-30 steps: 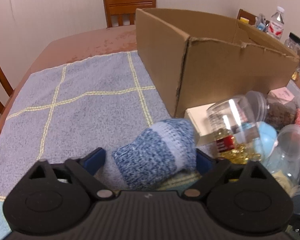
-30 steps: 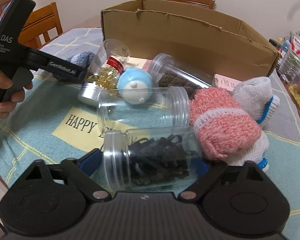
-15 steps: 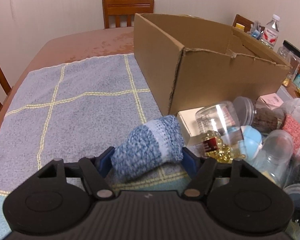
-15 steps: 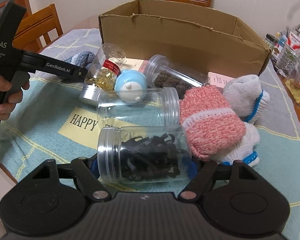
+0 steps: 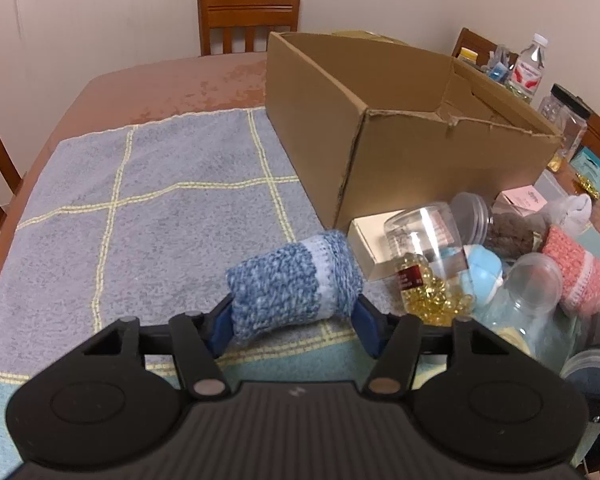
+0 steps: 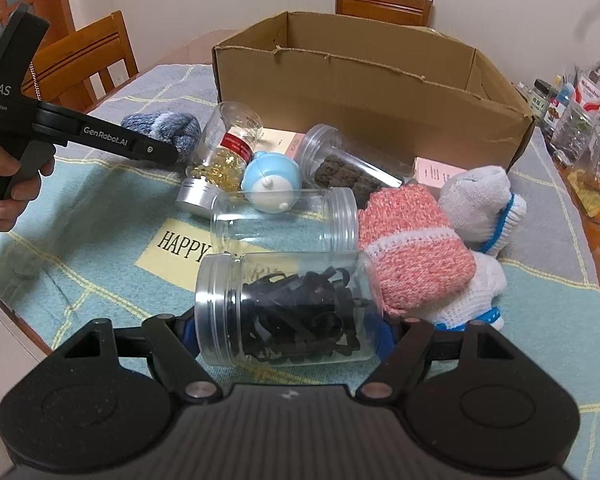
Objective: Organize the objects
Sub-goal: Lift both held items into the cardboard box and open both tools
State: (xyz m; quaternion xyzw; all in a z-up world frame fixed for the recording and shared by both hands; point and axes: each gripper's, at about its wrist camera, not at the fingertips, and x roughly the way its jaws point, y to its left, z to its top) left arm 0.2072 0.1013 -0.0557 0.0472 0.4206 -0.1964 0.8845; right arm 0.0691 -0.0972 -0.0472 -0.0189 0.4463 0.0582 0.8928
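Both grippers are clamped on loads.
The left gripper (image 5: 294, 326) has just been closing and is pressed on a blue knitted roll (image 5: 292, 286); the right gripper (image 6: 288, 334) is closed across a clear jar (image 6: 288, 306). The left hand (image 6: 10, 184) is wrapped round its handle.

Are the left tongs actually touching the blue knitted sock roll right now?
Touching. The left wrist view shows both blue pads of the left tongs pressed against the ends of the blue sock roll, with no gap; the jaws have just been closing on it.
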